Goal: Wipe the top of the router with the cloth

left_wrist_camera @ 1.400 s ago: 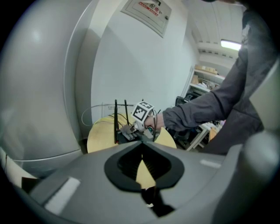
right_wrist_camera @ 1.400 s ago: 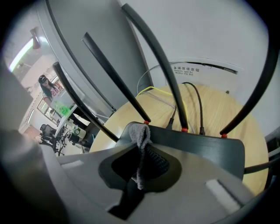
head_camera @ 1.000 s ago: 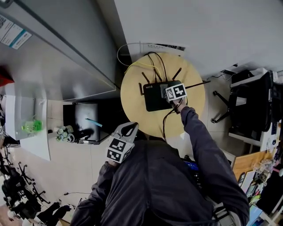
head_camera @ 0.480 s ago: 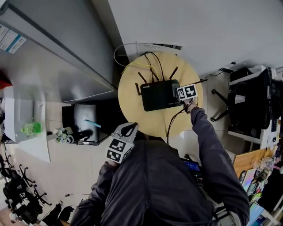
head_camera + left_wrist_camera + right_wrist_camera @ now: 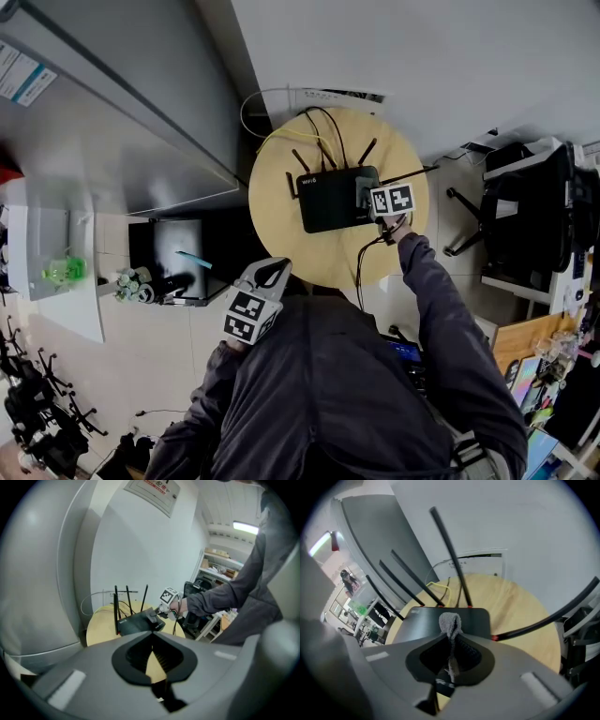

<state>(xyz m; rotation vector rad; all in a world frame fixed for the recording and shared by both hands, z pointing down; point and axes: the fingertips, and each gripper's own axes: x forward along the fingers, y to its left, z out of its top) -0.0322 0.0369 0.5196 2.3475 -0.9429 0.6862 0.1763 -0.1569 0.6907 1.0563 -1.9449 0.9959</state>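
Note:
A black router with several thin antennas lies on a round, pale wooden table. My right gripper is over the router's right end, shut on a small grey cloth. In the right gripper view the cloth sticks out past the jaws and rests on the router's top. My left gripper hangs low by the person's body, off the table's near edge, jaws together and holding nothing. From the left gripper view the router and the right gripper lie ahead.
Black and yellow cables run from the router's back towards the wall; another cable drops off the table's near edge. A grey cabinet stands to the left, a black chair to the right, and bottles sit low on the left.
My right gripper slid the cloth rightward along the router to its right edge, then came back slightly left. The left gripper has stayed put.

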